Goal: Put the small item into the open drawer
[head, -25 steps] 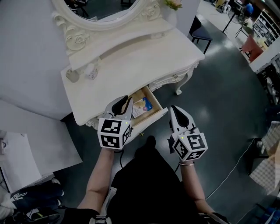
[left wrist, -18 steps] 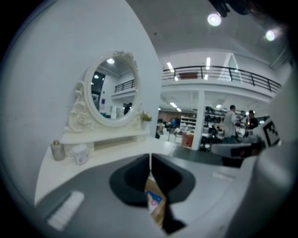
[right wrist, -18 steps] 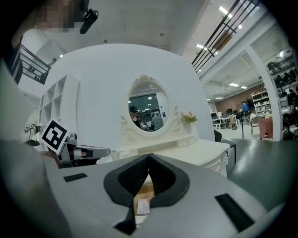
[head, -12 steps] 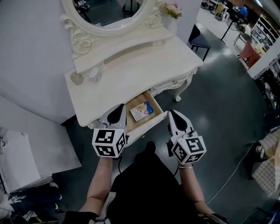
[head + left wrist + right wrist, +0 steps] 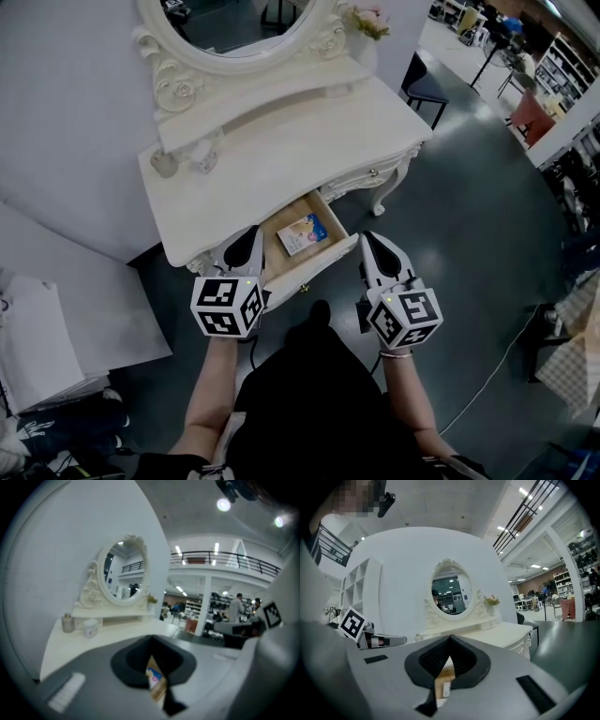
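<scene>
One white carved dressing table (image 5: 309,141) stands against the wall. One oval mirror (image 5: 234,28) in an ornate frame rises at its back. One dark chair (image 5: 427,82) stands on the grey floor past the table's far end.

One drawer (image 5: 323,262) is pulled out from the table's front, and its wooden inside is open to view. A second drawer front with a small knob sits closed, further along the same side.

There are two grippers, one in each hand, and each carries one marker cube. The left gripper (image 5: 249,242) hangs over the table's front edge, just beside the drawer's left side. Its jaws are pressed together with nothing between them. The right gripper (image 5: 370,246) hangs over the floor just off the drawer's right corner. Its jaws also meet at the tips and pinch nothing.

One small packet (image 5: 302,232), pale with a blue patch, lies flat inside the open drawer, apart from both grippers.

Two small things stand near the tabletop's left end: one bottle (image 5: 164,166) and one jar (image 5: 202,161), side by side. One little bunch of flowers (image 5: 367,21) stands by the mirror's right side.
</scene>
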Demonstrator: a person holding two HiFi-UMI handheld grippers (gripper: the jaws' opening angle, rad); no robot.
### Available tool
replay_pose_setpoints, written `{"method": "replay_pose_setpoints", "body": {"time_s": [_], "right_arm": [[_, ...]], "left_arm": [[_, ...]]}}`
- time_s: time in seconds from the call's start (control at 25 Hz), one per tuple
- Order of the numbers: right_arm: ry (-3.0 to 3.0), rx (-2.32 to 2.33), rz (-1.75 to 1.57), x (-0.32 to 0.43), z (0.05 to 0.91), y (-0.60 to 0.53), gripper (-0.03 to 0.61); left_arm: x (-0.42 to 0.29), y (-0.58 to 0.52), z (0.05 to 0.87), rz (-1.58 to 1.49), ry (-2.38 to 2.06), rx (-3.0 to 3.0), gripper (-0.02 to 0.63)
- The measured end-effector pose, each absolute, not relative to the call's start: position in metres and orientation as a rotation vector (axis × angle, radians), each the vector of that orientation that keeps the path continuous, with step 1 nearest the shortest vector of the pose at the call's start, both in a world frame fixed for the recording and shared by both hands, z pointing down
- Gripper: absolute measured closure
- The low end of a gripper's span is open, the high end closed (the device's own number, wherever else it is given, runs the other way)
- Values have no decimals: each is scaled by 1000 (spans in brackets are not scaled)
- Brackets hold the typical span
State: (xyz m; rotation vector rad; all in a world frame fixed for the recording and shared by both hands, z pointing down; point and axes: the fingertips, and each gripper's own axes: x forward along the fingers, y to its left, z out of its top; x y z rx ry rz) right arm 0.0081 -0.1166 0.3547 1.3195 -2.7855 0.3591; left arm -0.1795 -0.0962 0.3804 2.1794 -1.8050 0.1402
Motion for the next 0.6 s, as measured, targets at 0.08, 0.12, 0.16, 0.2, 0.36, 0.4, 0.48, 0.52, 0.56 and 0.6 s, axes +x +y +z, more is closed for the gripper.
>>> {"method": "replay_pose_setpoints", "body": {"time_s": [0.08, 0.12, 0.16, 0.2, 0.36, 0.4, 0.48, 0.52, 0.56, 0.6], "right_arm": [[-2784, 1319, 357, 7, 355, -116, 575], [-2783, 1319, 357, 7, 355, -116, 575], [-2783, 1319, 357, 7, 355, -115, 575], [-2783, 1320, 359, 6, 354, -115, 575], [-2789, 1322, 376, 4, 354, -116, 575], [-2790, 1322, 380, 4, 354, -117, 575], [-2793, 1320, 388, 3, 355, -119, 575], [-2795, 1319, 392, 2, 355, -121, 575], [-2797, 1317, 397, 2, 356, -122, 575], [-2798, 1315, 401, 1, 357, -124, 575]], "left_arm": [[-181, -95, 381, 142, -1804, 2180, 607], [-181, -95, 381, 145, -1804, 2181, 607], [-181, -95, 382, 147, -1803, 2183, 608], [-182, -96, 382, 149, -1801, 2185, 607], [-184, -98, 381, 144, -1797, 2186, 607], [-184, -99, 381, 144, -1797, 2187, 607], [-184, -102, 382, 149, -1795, 2194, 607], [-184, -105, 382, 154, -1792, 2200, 607], [-185, -107, 383, 159, -1789, 2206, 607], [-185, -109, 384, 165, -1785, 2212, 607]]}}
